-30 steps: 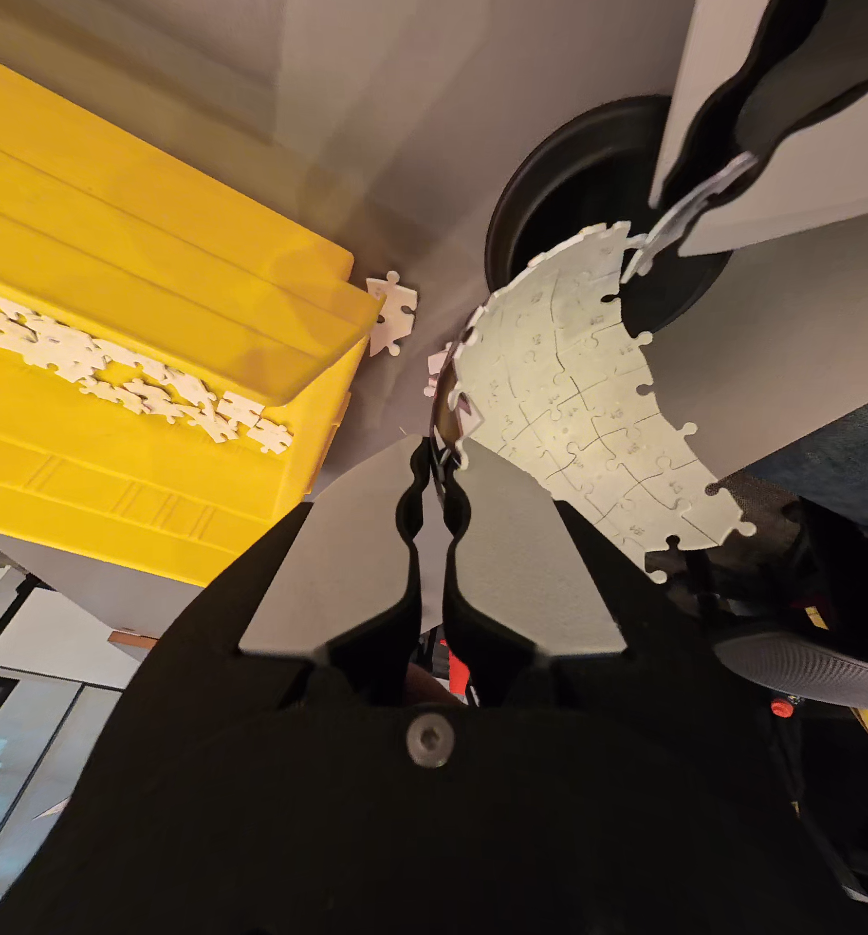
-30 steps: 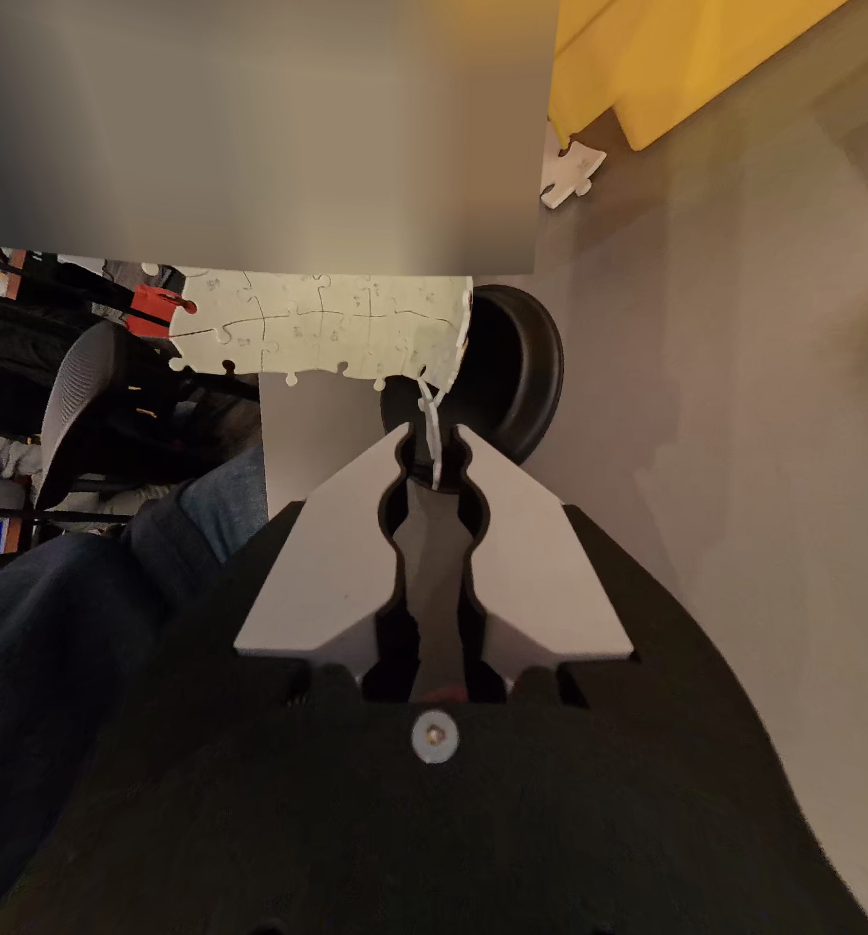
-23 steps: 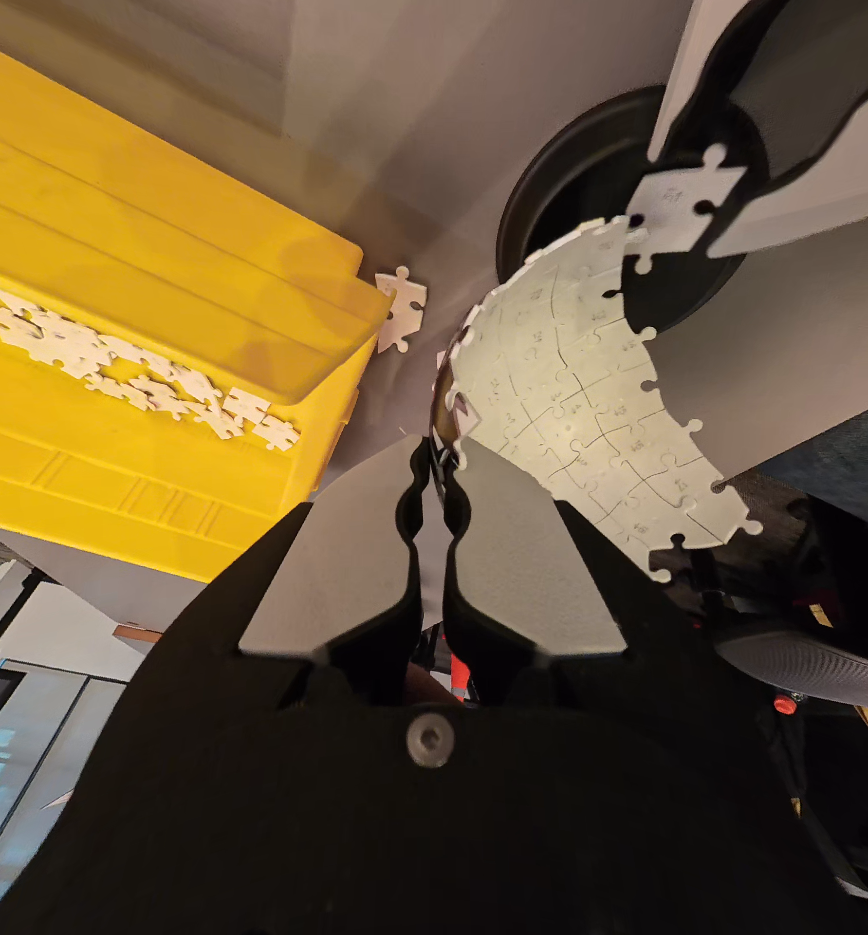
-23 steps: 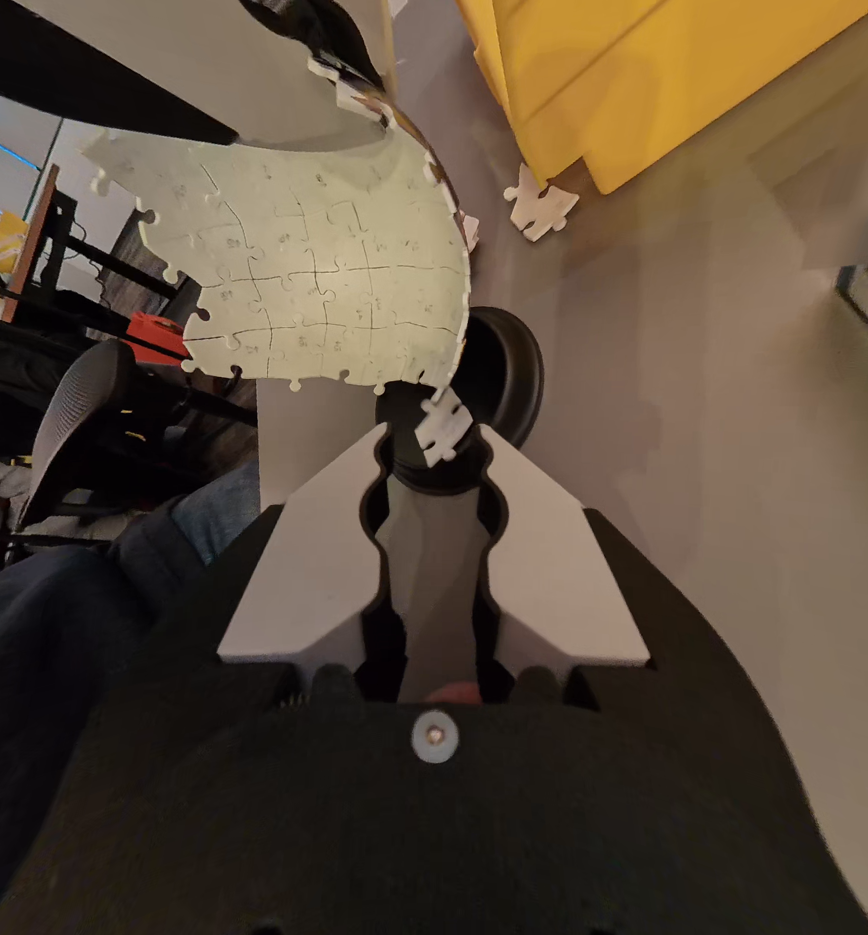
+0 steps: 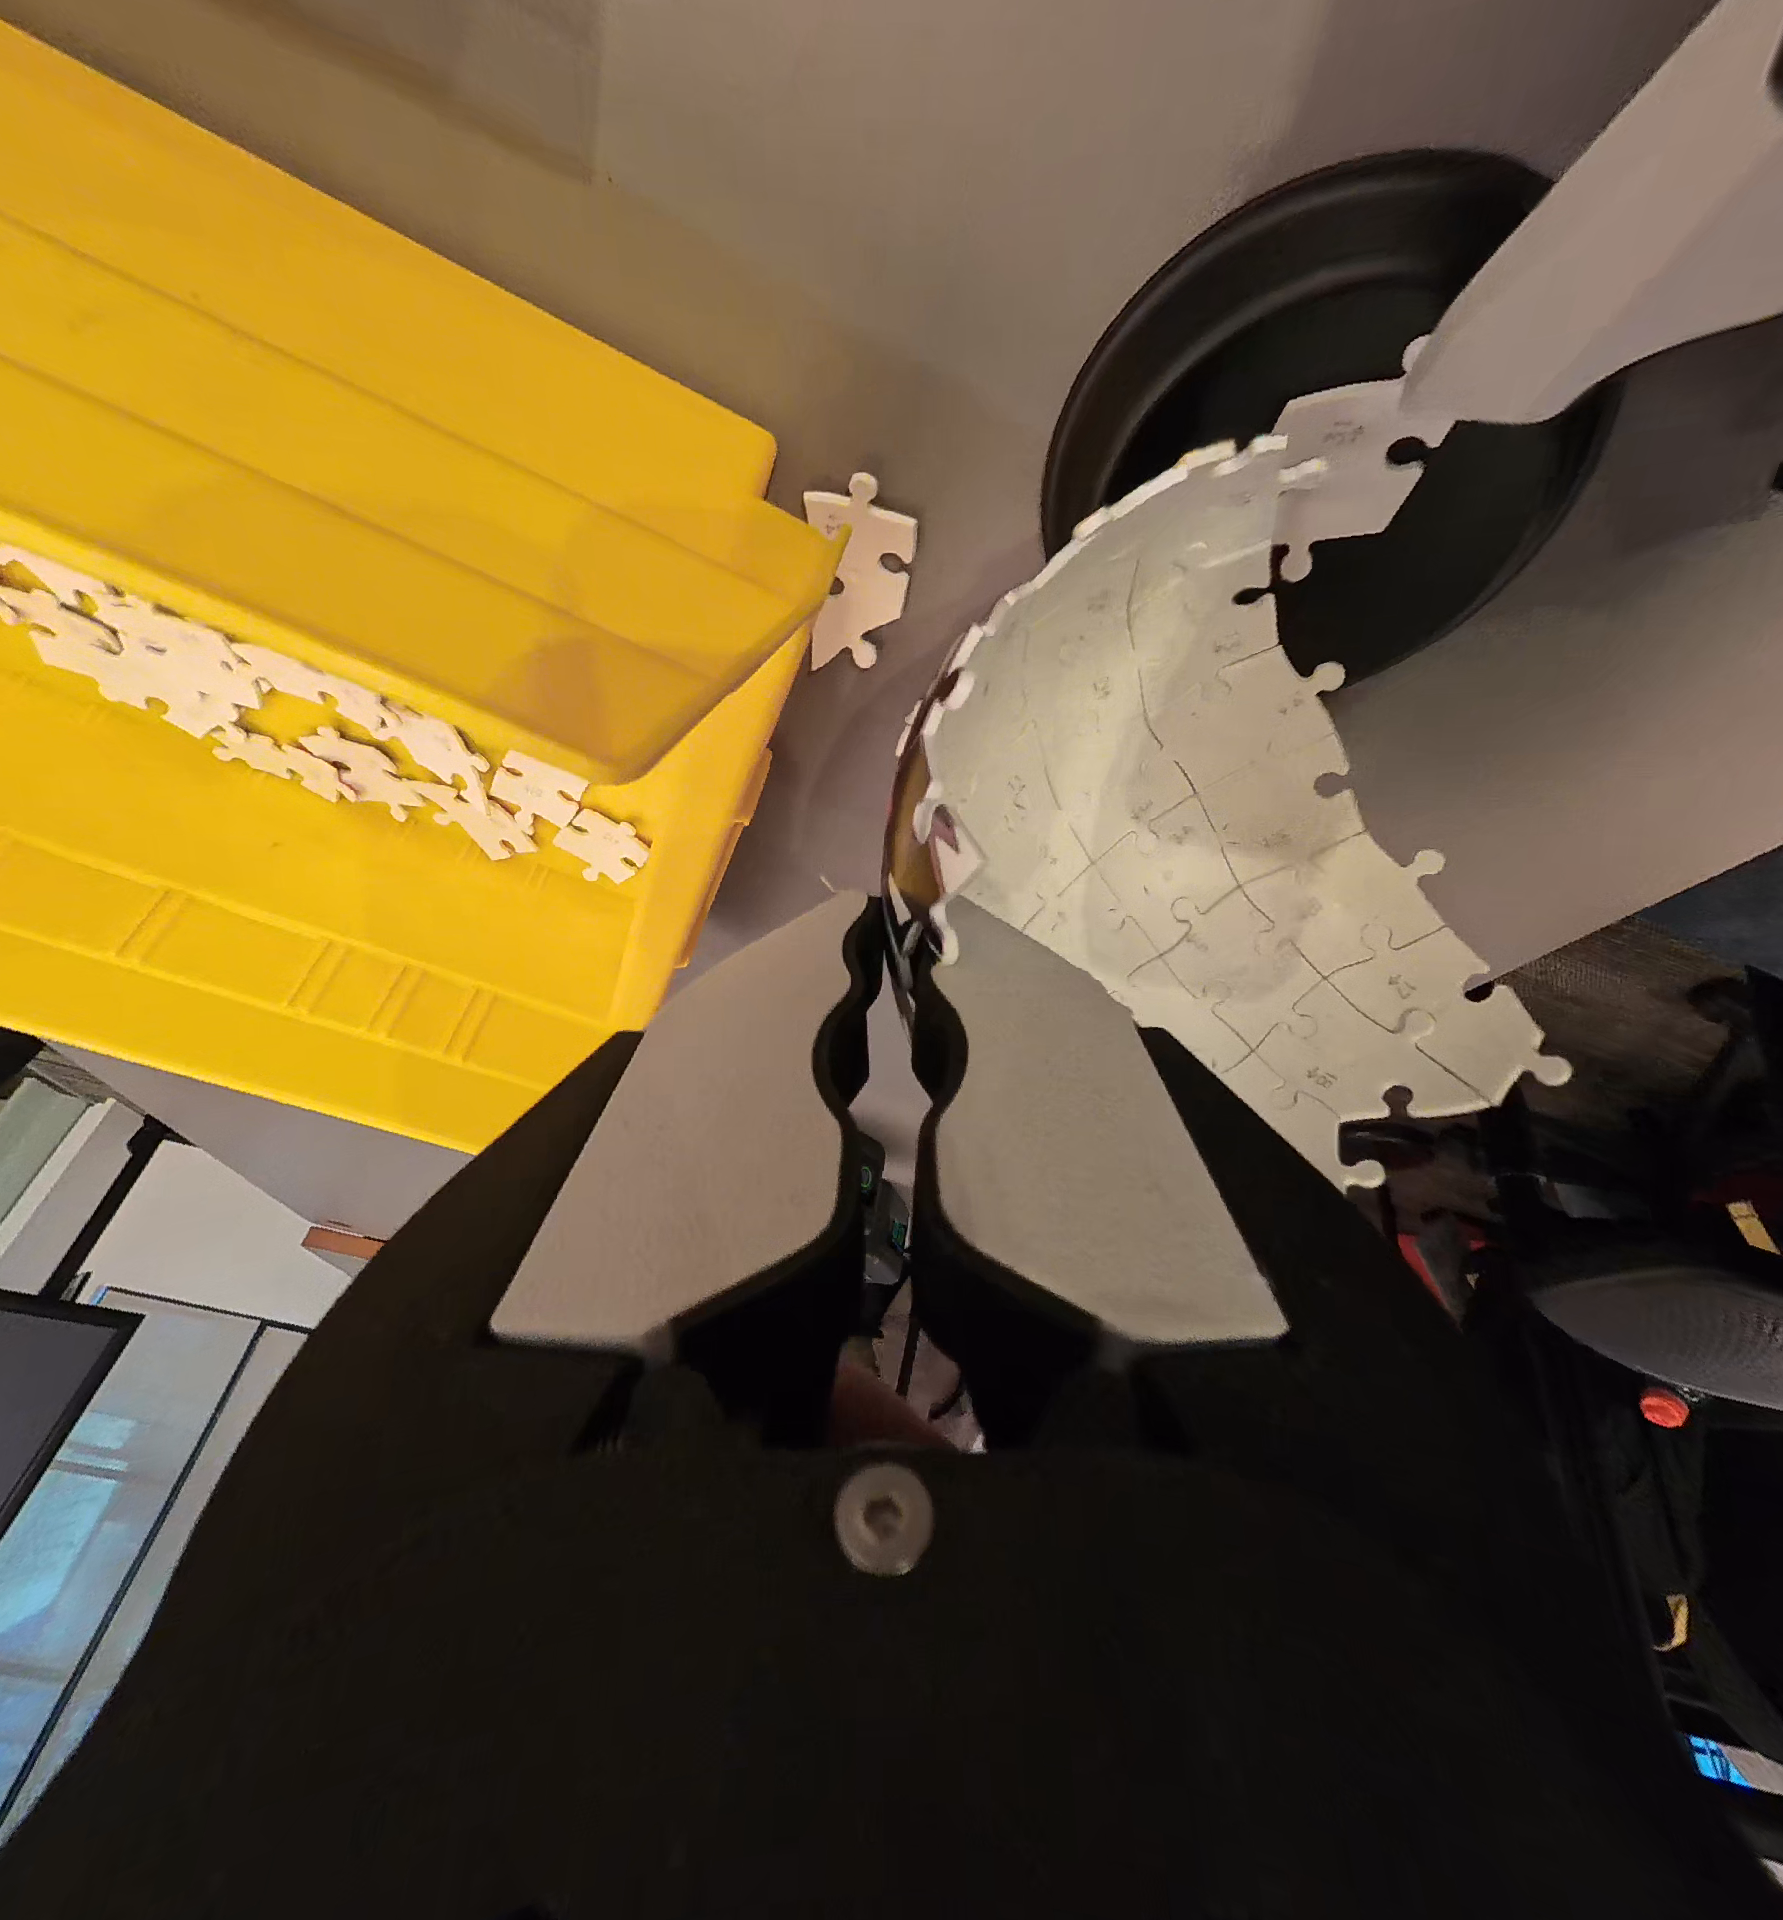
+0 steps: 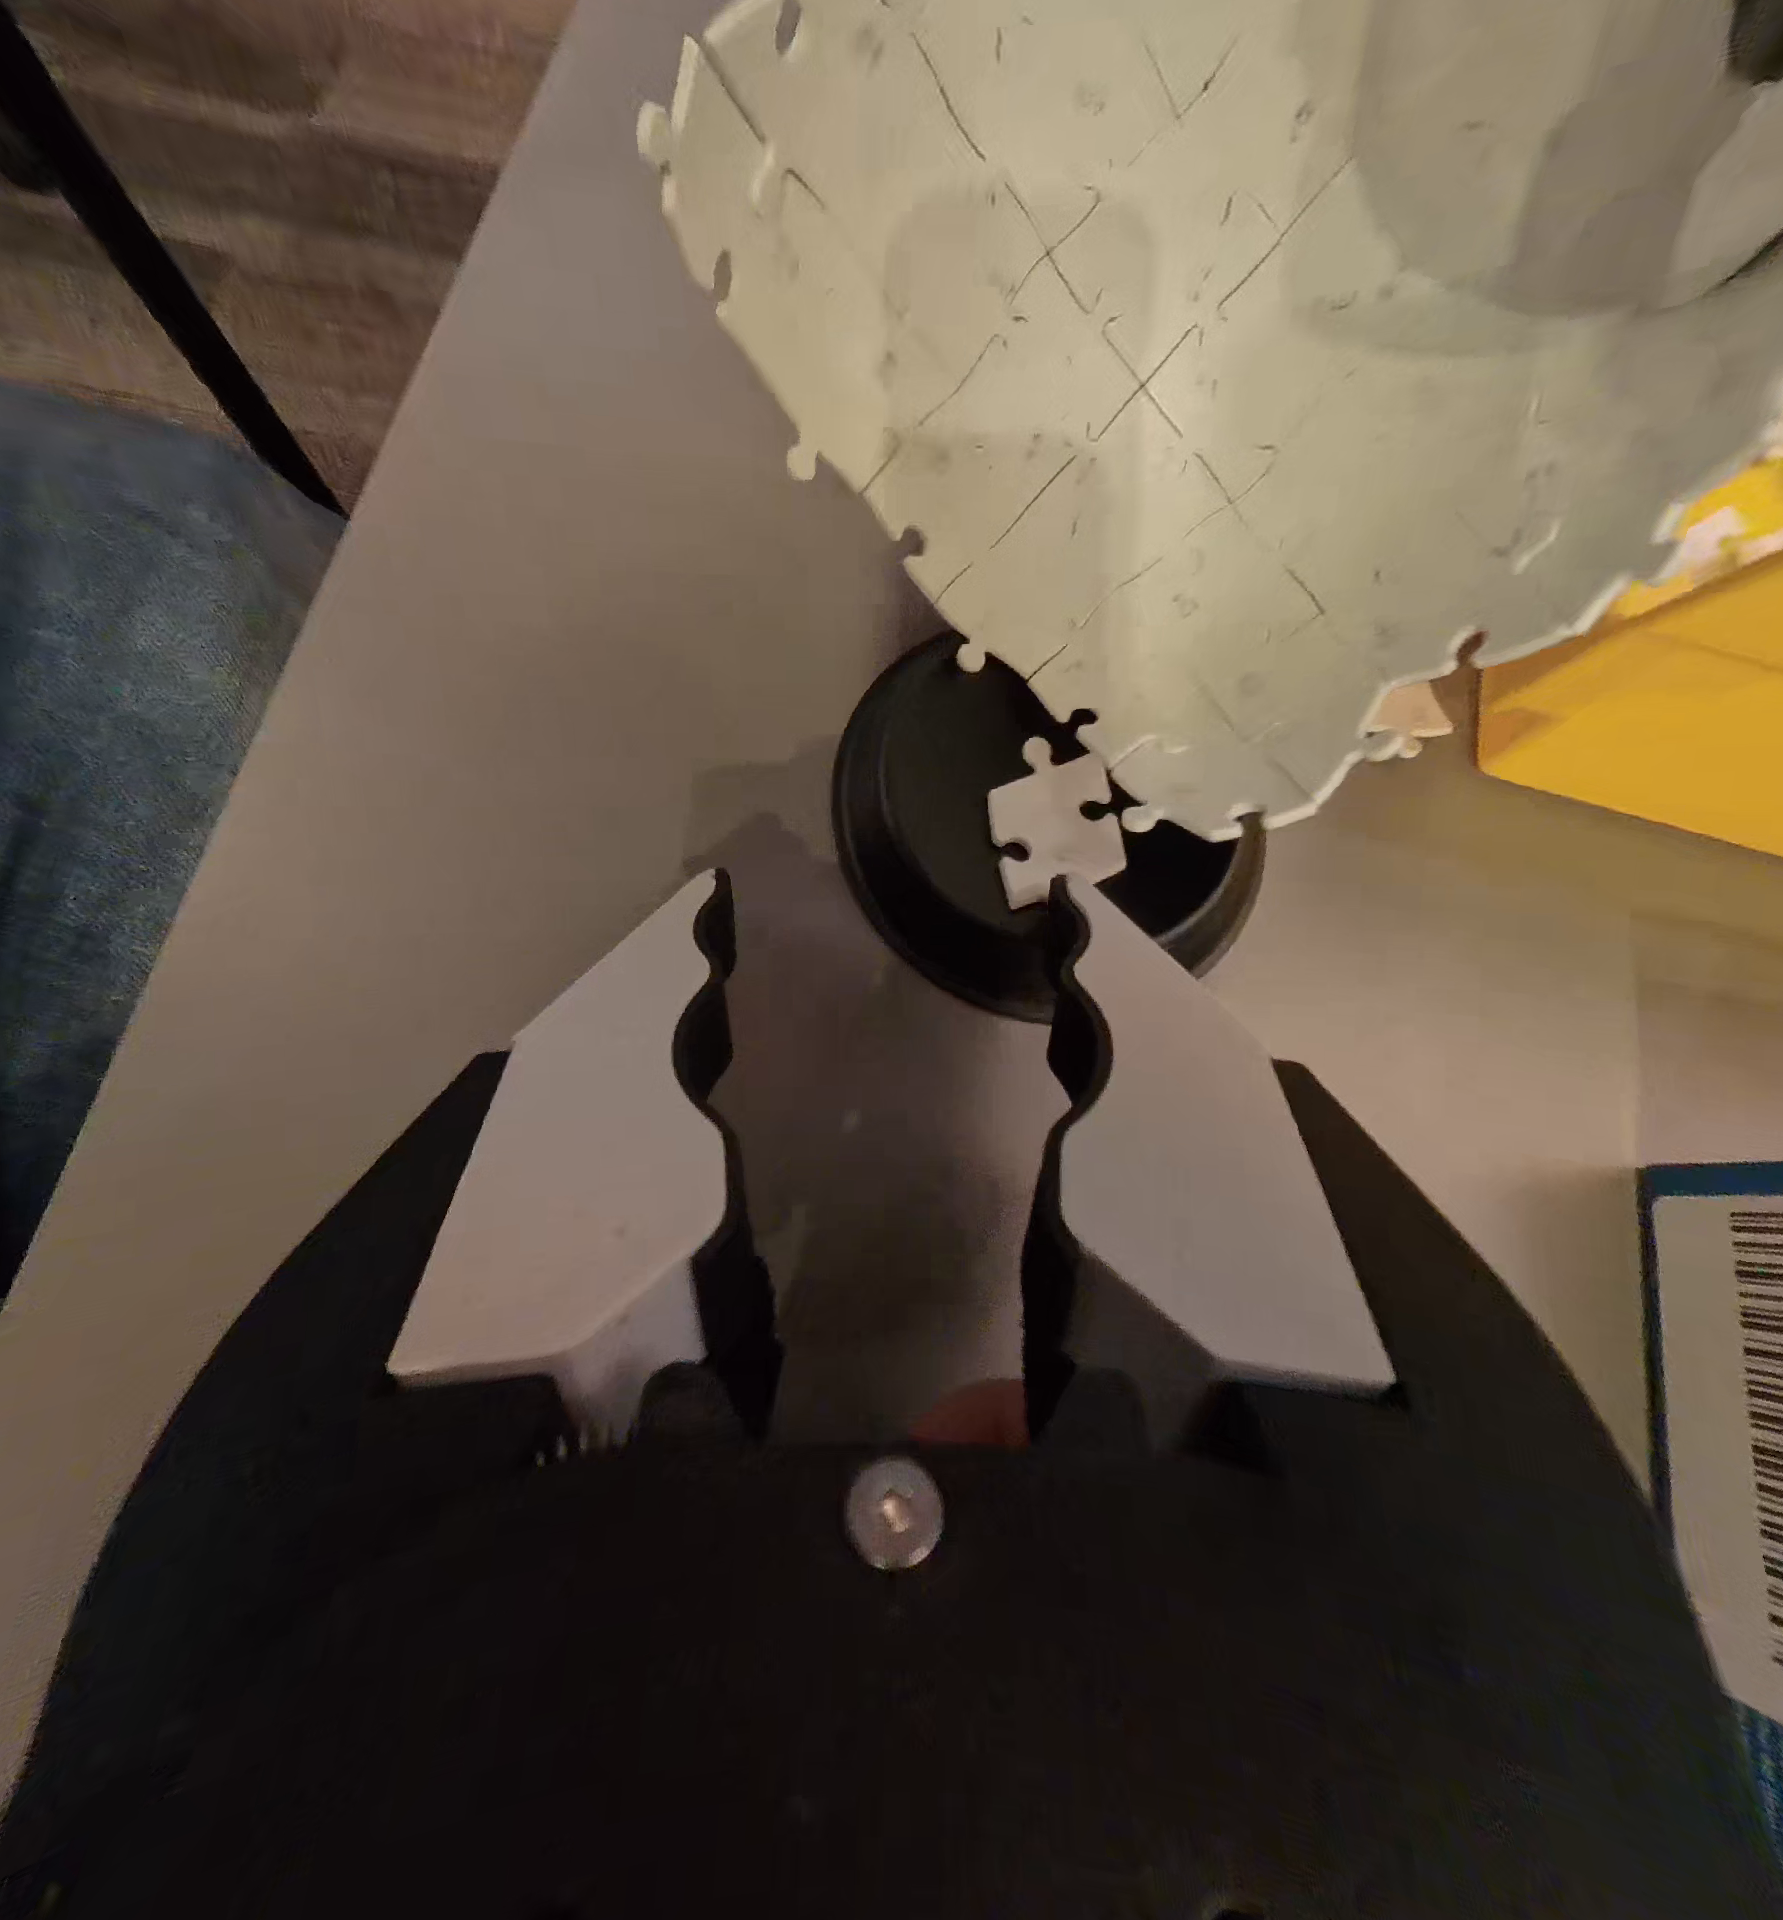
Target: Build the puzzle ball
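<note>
- Your left gripper (image 5: 892, 935) is pinched tight on the edge of the curved puzzle shell (image 5: 1167, 821), holding it up above the grey table (image 5: 866, 156).
- The shell is off-white, several rows of interlocked pieces, with knobs and notches all along its open edges.
- Your right gripper (image 6: 887, 883) is spread wide; one fingertip (image 6: 1063, 899) touches a loose white piece (image 6: 1058, 826) sitting at the shell's corner, over the black round stand (image 6: 928, 883).
- More pieces (image 5: 274, 696) sit in the yellow bin (image 5: 347, 436), one stray piece (image 5: 861, 571) just beside it.
</note>
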{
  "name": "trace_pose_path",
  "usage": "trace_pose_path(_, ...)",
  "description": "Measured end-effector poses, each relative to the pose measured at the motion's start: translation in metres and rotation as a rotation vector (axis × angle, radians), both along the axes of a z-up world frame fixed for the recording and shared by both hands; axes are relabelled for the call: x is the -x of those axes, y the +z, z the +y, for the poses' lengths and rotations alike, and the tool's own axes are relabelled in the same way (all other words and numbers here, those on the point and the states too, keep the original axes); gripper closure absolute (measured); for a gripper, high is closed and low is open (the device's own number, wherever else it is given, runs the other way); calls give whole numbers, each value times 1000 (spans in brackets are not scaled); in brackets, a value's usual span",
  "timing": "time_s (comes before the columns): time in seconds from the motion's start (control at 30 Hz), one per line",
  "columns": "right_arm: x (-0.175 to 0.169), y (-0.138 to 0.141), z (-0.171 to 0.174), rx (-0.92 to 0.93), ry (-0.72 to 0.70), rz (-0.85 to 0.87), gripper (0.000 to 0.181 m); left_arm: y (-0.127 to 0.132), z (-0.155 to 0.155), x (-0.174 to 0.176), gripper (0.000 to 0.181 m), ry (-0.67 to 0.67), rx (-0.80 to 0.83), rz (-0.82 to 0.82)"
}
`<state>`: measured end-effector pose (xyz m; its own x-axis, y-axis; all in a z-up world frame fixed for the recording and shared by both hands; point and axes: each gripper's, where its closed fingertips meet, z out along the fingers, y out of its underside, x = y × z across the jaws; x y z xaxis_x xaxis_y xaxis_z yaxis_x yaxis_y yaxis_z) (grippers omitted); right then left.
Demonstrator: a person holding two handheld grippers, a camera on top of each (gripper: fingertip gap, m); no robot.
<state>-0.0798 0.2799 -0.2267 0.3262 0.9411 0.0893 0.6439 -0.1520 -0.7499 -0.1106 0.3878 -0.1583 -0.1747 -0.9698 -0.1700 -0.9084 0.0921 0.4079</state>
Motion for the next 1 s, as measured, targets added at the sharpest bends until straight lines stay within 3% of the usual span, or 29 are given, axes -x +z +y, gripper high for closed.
trace_pose_path(0.4, 20, 10, -22, 169, -46, 71, 113, -1, 4, 2, 179, 6, -8, -30)
trace_pose_path(0.53, 15, 18, -11, 95, -52, 79, 114, -1, 4, 3, 179, 4, -12, -40)
trace_pose_path(0.63, 10, 4, -8, 63, -30, -16, 114, -1, 4, 4, 179, 5, -11, -47)
trace_pose_path(1.0, 36, 2, -38, 46, 39, -23, 112, -2, 4, 8, 179, 6, -8, -63)
